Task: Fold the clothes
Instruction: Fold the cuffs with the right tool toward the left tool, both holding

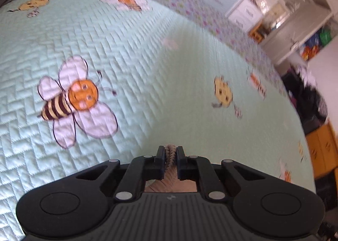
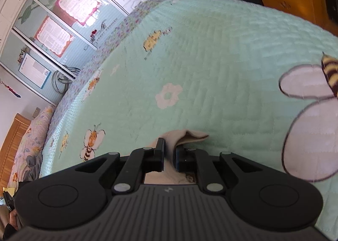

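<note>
Left wrist view: left tool clenched on a bunched ridge of beige garment, more of the cloth visible under the linkage. Raised above the mint quilted bedspread, bee print off to the left. Background smeared, so probably mid-lift.

Right wrist view: right tool clamped on a corner of the same beige garment — a loose flap sticking out past the right-hand pad, over the bedspread. Cupboard doors with posters beyond the far edge of the bed.

Step judged: both corners pinched, cloth to be spread or carried over for a fold.

To do it well:
- keep both pinches firm
- draw the tools apart to tension the held edge
- hold both at even height
- lay the cloth flat on the bed before releasing — wrinkles likely if one side sags.
</note>
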A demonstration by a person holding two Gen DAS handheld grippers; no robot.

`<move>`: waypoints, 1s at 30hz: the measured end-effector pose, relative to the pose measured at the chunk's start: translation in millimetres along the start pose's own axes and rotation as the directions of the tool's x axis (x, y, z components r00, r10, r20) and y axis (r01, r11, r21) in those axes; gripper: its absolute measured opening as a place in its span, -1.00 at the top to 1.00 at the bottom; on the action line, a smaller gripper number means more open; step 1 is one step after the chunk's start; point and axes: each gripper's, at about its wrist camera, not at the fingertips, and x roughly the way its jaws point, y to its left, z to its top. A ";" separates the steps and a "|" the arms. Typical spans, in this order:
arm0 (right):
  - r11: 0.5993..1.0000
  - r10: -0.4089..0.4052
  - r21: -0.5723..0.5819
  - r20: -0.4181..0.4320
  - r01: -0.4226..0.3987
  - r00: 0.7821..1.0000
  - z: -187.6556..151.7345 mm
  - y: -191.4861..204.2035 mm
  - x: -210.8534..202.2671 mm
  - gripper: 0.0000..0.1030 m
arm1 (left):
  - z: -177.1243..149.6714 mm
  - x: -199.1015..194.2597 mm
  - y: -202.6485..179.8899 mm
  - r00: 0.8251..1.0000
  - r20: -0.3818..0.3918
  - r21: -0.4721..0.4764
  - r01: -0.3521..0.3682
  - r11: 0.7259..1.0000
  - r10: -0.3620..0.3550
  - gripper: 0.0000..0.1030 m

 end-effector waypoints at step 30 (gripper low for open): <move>0.999 -0.042 0.021 0.071 0.041 0.997 69.2 -5.8 56.3 0.49 | 35.9 32.3 12.0 0.980 -0.001 0.153 -0.194 0.969 0.197 0.68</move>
